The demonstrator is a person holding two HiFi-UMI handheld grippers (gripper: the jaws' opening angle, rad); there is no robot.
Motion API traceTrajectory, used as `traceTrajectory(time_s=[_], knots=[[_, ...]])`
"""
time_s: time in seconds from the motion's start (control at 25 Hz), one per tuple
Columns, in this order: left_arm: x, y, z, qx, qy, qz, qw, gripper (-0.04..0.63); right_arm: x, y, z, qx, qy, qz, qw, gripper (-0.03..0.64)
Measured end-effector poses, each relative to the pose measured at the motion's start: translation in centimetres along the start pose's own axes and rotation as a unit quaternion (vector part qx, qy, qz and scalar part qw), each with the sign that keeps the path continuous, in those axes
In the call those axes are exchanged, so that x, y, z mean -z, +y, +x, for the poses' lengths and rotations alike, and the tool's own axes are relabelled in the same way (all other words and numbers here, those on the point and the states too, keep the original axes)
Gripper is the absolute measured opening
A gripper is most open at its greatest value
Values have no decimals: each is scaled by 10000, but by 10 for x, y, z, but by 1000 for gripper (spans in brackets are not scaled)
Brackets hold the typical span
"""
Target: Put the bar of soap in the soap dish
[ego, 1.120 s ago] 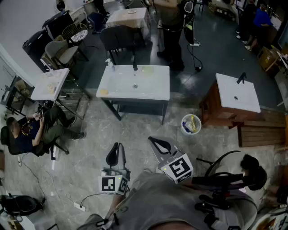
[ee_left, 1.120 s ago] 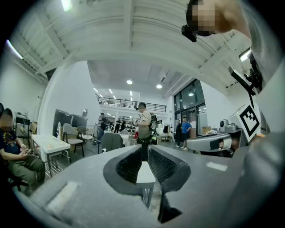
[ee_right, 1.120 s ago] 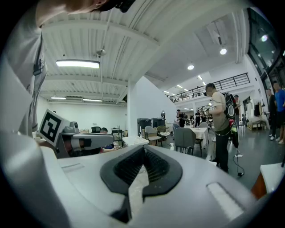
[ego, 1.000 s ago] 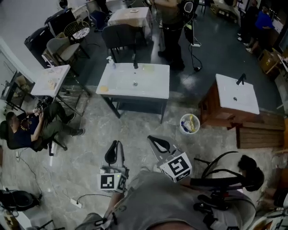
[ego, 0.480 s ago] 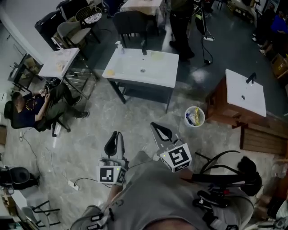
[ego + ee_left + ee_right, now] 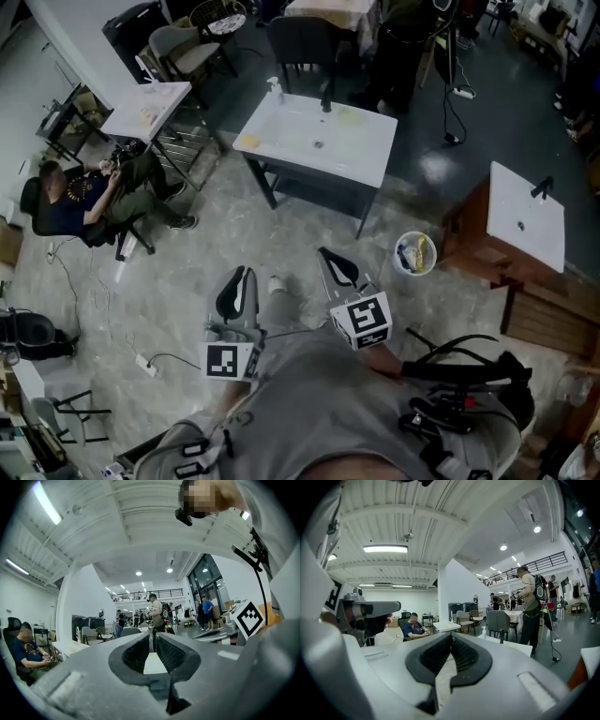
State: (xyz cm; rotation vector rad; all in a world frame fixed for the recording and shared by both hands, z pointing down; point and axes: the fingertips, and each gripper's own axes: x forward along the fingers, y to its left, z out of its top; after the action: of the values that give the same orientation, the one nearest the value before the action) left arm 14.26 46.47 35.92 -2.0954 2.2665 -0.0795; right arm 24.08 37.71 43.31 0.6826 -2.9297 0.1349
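Your left gripper (image 6: 241, 276) and right gripper (image 6: 328, 255) are held side by side low in the head view, both pointing toward 12 o'clock over the grey marbled floor (image 6: 187, 253). In the left gripper view its pads (image 6: 138, 653) stand together at the tips with only a sliver of light between them and nothing caught there. In the right gripper view the pads (image 6: 464, 656) also meet at the tips, and they too are empty.

The white sink (image 6: 370, 155) stands well apart from both grippers, at 12 o'clock from them. A black faucet (image 6: 326, 98) rises at its far edge, with a pump bottle (image 6: 274, 91) at the faucet's 9 o'clock. The bar of soap (image 6: 248, 142) appears to be the small yellow-orange piece lying on the sink's rim at the 8 o'clock corner. The pale yellow-green patch at the faucet's 4 o'clock may be the soap dish (image 6: 349, 116), but it is too small to be sure. The two lie apart, with the basin between them.

A white bucket (image 6: 415, 253) sits at your right gripper's 3 o'clock, a second sink (image 6: 527, 217) on a wooden cabinet lies beyond it, and a seated person (image 6: 80, 192) is at 10 o'clock.
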Motion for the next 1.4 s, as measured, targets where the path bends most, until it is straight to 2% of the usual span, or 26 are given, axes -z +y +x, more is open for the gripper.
traceTrajectory(time_s=[0.28,0.44,0.64,0.88,1.4], knots=[[11,11,25,11,-82,-160,9998,43,12,-20,19,36,128,31,9999,3],[19,31,45,-76,-116,-304,9994,43,3,-36,38,264,-4,82,9996,2],[21,55,83,16,-243,-405,9989,43,-12,-57,70,442,-83,74,9990,2],[39,102,123,9,-71,-545,9985,43,-19,-66,127,523,1,55,9986,2],[56,228,184,37,29,-784,9969,42,-51,-50,263,534,163,-108,9984,2]])
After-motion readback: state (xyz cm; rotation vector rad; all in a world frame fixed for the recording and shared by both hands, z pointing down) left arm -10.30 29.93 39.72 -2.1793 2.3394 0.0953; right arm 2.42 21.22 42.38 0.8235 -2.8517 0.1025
